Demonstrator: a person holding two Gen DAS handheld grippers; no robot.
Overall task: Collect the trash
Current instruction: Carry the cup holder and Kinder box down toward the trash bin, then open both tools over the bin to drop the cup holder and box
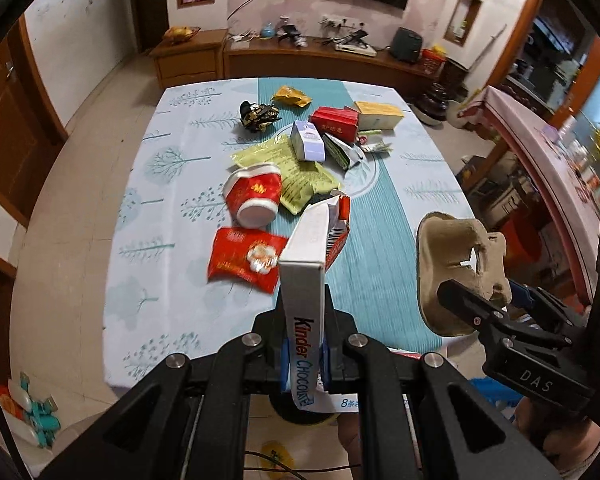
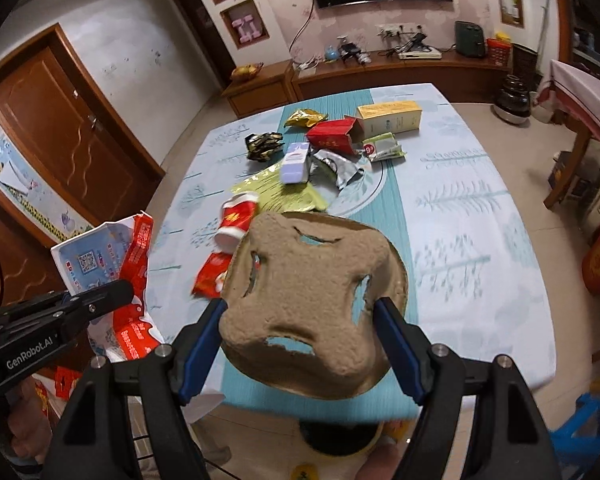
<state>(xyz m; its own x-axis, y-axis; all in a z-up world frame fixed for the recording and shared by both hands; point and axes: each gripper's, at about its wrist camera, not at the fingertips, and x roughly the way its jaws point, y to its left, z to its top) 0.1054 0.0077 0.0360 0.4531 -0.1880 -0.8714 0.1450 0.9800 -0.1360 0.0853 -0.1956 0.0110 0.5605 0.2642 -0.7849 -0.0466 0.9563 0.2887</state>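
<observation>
My left gripper [image 1: 305, 344] is shut on a flattened white Kinder chocolate box [image 1: 306, 264], held above the table's near edge; the box also shows in the right wrist view [image 2: 108, 264]. My right gripper [image 2: 300, 316] is shut on a brown pulp cup carrier [image 2: 308, 300], also seen in the left wrist view [image 1: 456, 264]. On the table lie a red paper cup [image 1: 254, 196] on its side, a red snack packet [image 1: 246, 258], a yellow-green pouch [image 1: 296, 168], a purple-white carton [image 1: 307, 140], a red box [image 1: 334, 122] and a yellow box [image 1: 380, 114].
The table [image 1: 160, 240] has a light blue tree-print cloth with a teal runner. A black-gold wrapper [image 1: 258, 116], an orange wrapper [image 1: 291, 96] and silver and green wrappers [image 1: 348, 152] lie farther back. A dark round bin [image 2: 340, 440] sits below the near edge. A wooden cabinet lines the far wall.
</observation>
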